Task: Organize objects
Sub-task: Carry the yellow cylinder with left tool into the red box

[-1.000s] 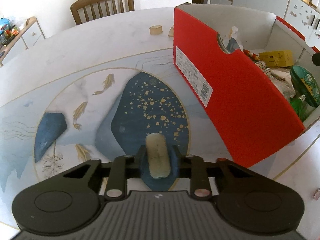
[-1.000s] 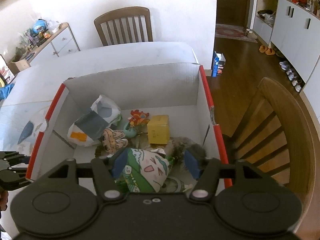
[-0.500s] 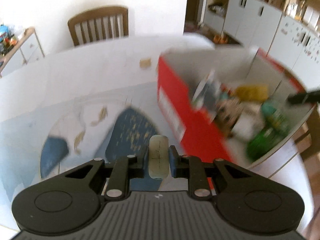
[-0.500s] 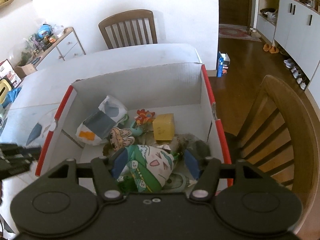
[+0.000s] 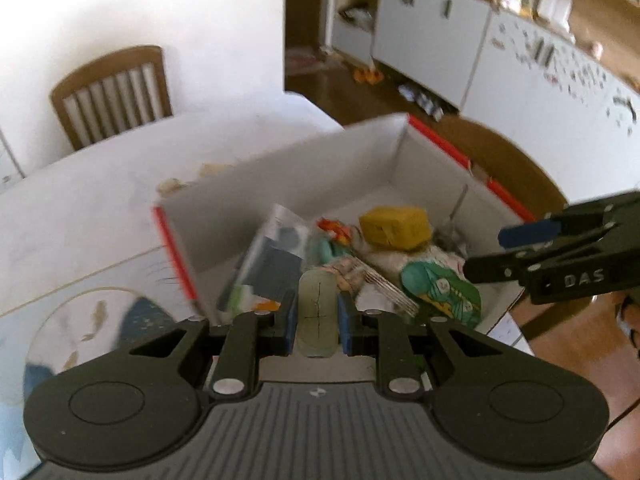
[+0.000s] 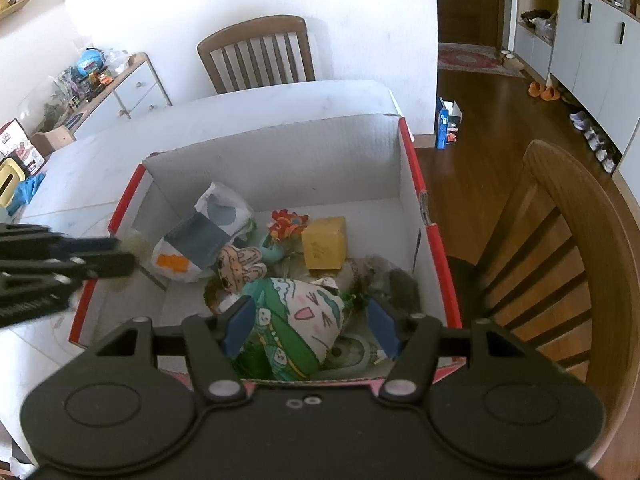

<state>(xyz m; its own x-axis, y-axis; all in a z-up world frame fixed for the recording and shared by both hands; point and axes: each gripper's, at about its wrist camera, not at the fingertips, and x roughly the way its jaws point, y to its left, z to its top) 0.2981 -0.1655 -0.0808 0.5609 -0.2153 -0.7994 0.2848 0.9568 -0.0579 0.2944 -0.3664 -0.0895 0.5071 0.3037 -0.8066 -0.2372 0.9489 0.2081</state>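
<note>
While my left gripper (image 5: 318, 322) pinches the capsule (image 5: 317, 314), its long axis points forward along the fingers, over the box (image 5: 176, 248); my right gripper (image 6: 310, 330) stands spread.

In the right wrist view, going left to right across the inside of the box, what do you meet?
Left tongs holding a pale piece at the box's left wall, white pouch with grey and orange patches, red-orange toy, yellow block, box's right wall.
</note>
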